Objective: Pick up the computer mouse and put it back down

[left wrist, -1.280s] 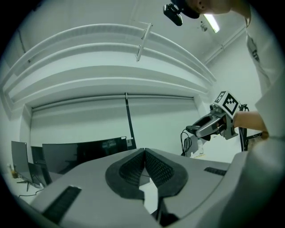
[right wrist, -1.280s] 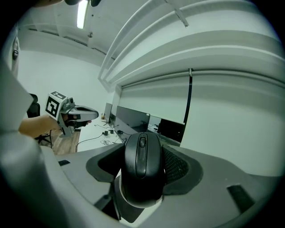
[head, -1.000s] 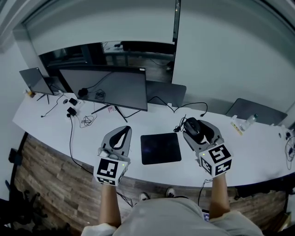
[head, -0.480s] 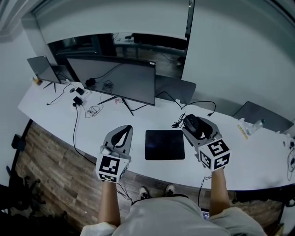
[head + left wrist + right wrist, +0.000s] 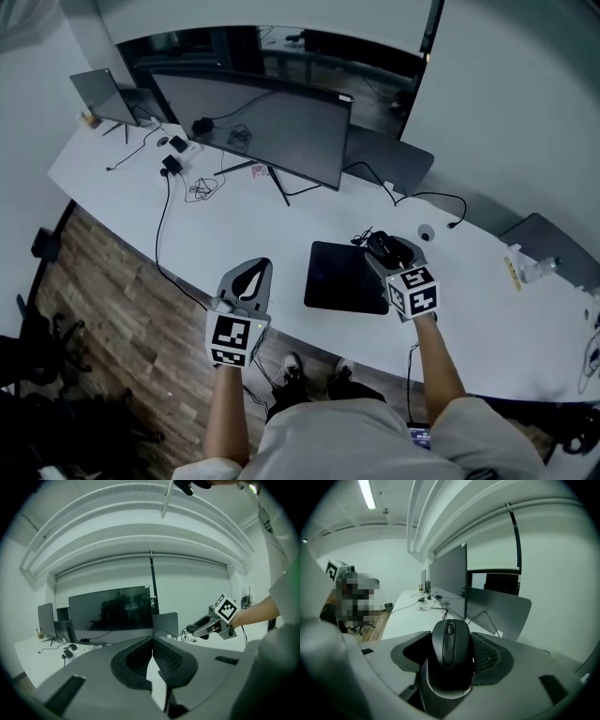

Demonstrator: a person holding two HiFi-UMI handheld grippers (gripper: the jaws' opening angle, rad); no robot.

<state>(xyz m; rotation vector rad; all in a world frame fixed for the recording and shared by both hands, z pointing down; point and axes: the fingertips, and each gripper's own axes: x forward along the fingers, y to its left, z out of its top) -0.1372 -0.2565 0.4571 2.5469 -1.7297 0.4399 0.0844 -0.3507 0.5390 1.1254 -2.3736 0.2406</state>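
I am lowering the mouse (image 5: pixel 450 648), clenched in the fingers of my right gripper (image 5: pixel 387 251), toward the surface (image 5: pixel 244 239) for release; my left gripper (image 5: pixel 255 267) is closed and empty.

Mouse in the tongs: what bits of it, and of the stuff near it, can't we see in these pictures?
- Mouse underside: right gripper view, hidden by its own body and the right tongs shut on it.
- Whether it touches the desk: head view, the tongs cover the gap below it.
- Where the cord ends: head view, too small.
- The small things left of the monitor: head view, too small to name.
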